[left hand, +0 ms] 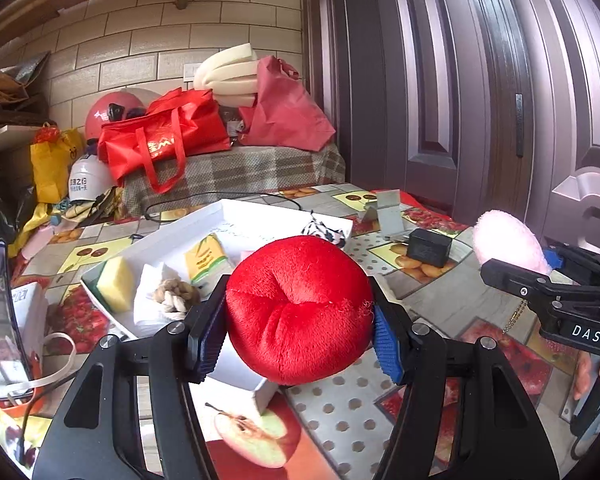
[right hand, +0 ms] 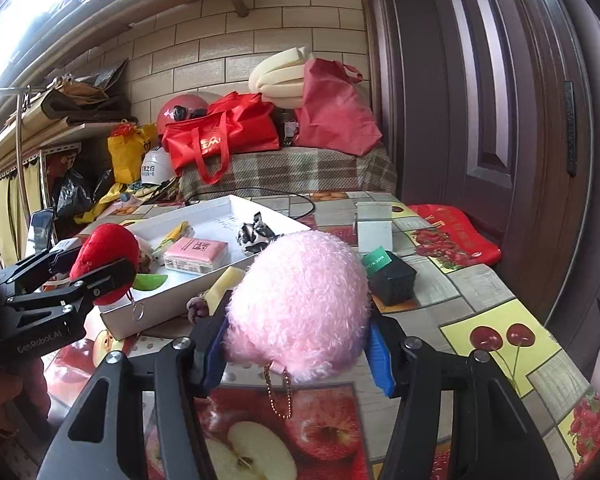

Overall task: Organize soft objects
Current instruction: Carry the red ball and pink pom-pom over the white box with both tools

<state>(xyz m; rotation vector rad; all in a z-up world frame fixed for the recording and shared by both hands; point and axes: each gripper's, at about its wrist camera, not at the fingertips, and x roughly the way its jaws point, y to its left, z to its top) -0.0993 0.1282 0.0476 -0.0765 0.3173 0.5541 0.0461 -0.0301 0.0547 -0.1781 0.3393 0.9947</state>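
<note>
The left tool (left hand: 298, 330) was clenched on a red plush (left hand: 300, 312), its blue pads (left hand: 388, 350) pressing into both sides so the fabric bulged between them. The right tool (right hand: 296, 354) gripped a pink plush (right hand: 300, 296) the same way, with a bead chain (right hand: 278, 394) dangling below it. Both toys were held off the counter (right hand: 480, 292), near each other, just short of the white tray (left hand: 236, 210).

The tray already carried a yellow sponge (left hand: 118, 282), a knotted rope (left hand: 176, 294), a pink packet (right hand: 196, 254), a yellow packet (left hand: 206, 260) and a black-and-white cloth (right hand: 254, 234). A black box (right hand: 392, 276) sat outside it on the counter.

The step in hand looked like the carry: two soft items lifted and brought toward the tray, not yet set down. The red plush hung over the tray's near corner, while the pink one seemed to hover over the counter beside the tray's edge, though the fisheye bend made that hard to settle.

The next move would call for bringing each toy over a bare patch of tray floor, lowering until it rested, and then releasing. The far middle appeared free. The ring hanging under the red plush could snag the tray wall if dragged across low.
</note>
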